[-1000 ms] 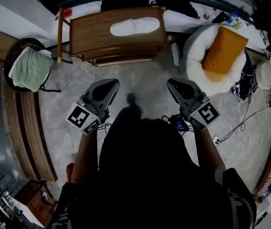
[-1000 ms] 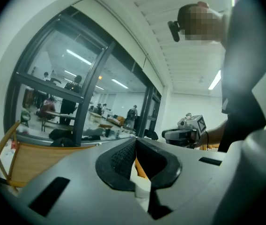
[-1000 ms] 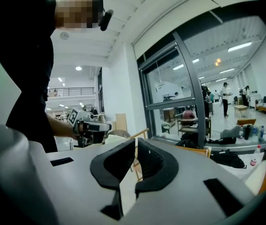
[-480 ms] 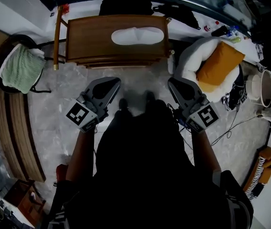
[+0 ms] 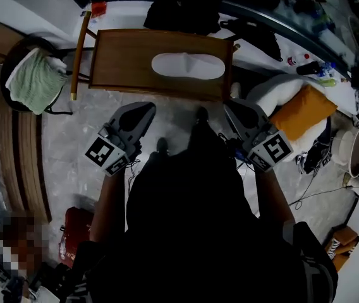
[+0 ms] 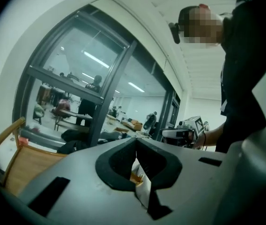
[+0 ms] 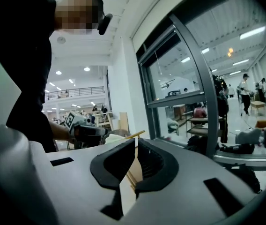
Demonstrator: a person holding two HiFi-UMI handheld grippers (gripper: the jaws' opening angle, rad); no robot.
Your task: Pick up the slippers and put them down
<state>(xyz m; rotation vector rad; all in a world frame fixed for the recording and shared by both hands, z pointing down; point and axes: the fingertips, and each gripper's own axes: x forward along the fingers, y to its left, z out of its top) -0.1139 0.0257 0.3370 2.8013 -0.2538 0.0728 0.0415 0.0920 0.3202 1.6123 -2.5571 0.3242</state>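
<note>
A pair of white slippers [image 5: 188, 65] lies on top of a low wooden table [image 5: 122, 55] straight ahead in the head view. My left gripper [image 5: 145, 110] is held level just short of the table's near edge, left of the slippers, jaws shut and empty. My right gripper [image 5: 232, 110] is at the table's right front corner, also shut with nothing in it. In the left gripper view the closed jaws [image 6: 135, 143] point past the table's wooden top [image 6: 25, 165], and the right gripper [image 6: 183, 132] shows beside them. The right gripper view shows its own shut jaws [image 7: 136, 143].
A green towel [image 5: 35, 84] hangs on a dark round chair at the left. A white round cushion bed with an orange pillow [image 5: 303, 106] sits right of the table. A curved wooden bench [image 5: 23, 163] runs along the left, a white bucket [image 5: 355, 150] stands far right, and cables trail on the floor.
The person has walked forward, so the table with the slippers now sits closer to both grippers. Both grippers have stayed shut and empty.
</note>
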